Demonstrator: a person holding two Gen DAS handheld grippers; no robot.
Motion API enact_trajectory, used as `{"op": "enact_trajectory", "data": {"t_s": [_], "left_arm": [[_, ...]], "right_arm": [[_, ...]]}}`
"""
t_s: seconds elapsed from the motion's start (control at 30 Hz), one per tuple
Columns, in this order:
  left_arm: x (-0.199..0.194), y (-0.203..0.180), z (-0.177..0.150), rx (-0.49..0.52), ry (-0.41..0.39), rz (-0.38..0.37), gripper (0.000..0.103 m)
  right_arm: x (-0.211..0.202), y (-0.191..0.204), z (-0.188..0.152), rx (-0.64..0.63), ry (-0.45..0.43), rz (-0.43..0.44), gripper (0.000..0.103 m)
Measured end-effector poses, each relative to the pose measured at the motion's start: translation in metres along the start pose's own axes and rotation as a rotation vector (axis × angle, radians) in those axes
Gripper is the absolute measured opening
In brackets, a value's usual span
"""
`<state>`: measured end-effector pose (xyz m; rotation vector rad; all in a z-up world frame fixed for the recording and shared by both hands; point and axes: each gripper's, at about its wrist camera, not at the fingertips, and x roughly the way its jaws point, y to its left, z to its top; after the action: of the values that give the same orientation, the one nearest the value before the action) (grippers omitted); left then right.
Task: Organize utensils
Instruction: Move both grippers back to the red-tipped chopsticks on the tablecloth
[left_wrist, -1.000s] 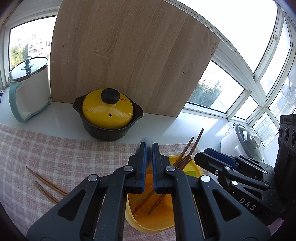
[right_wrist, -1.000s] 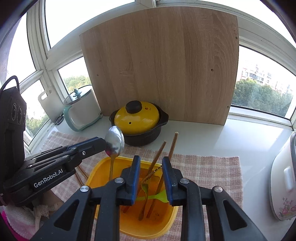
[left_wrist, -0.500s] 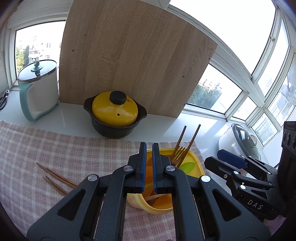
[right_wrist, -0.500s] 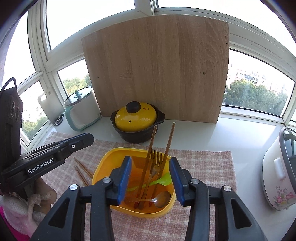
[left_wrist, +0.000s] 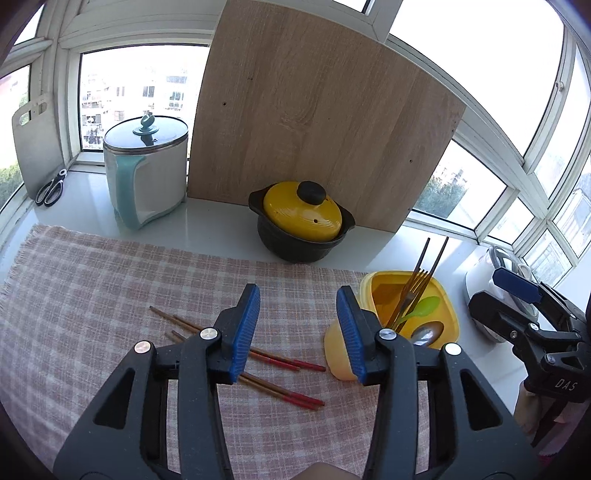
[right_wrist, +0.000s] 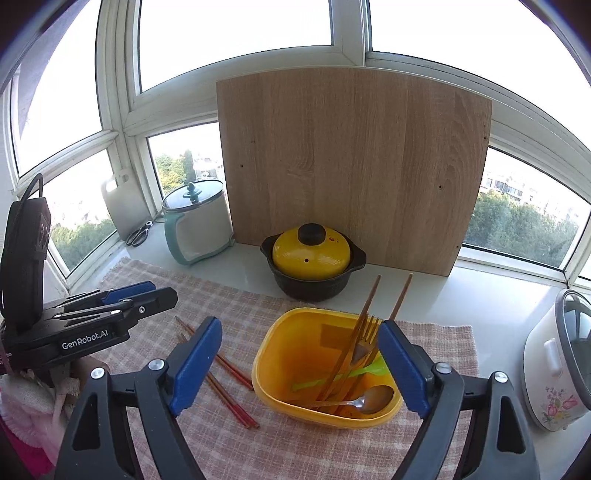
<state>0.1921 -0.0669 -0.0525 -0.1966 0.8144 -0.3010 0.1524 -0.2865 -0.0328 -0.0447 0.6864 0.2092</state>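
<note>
A yellow tub (right_wrist: 295, 354) (left_wrist: 380, 288) stands on the checked cloth. It holds a metal spoon (right_wrist: 373, 397), a fork (right_wrist: 364, 341), a green spoon (left_wrist: 421, 308) and two chopsticks. Two red-tipped chopsticks (left_wrist: 280, 363) (right_wrist: 231, 397) lie on the cloth left of the tub. My left gripper (left_wrist: 297, 328) is open and empty above the loose chopsticks; it also shows at the left of the right wrist view (right_wrist: 147, 295). My right gripper (right_wrist: 301, 365) is open and empty, its jaws standing wide either side of the tub; the left wrist view shows it (left_wrist: 517, 291) at the right.
A black pot with a yellow lid (right_wrist: 312, 258) stands behind the tub before a leaning wooden board (right_wrist: 351, 166). A white and teal kettle (left_wrist: 147, 173) and scissors (left_wrist: 50, 188) are at the back left. A white cooker (right_wrist: 557, 365) stands at the right.
My left gripper opened, let the metal spoon drop into the tub, then drew back left over the loose chopsticks. My right gripper opened wider and rose back.
</note>
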Motion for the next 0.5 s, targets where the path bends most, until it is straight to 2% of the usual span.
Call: {"op": "enact_trajectory", "data": {"t_s": [0.17, 0.5], "left_arm": [[-0.011, 0.033, -0.01, -0.018, 0.012, 0.047, 0.043], [-0.016, 0.091, -0.035, -0.111, 0.061, 0.106, 0.044]], "right_arm": [[0.004, 0.028, 0.005, -0.057, -0.001, 0.025, 0.096], [0.03, 0.078, 0.011, -0.182, 0.029, 0.108, 0.096]]}}
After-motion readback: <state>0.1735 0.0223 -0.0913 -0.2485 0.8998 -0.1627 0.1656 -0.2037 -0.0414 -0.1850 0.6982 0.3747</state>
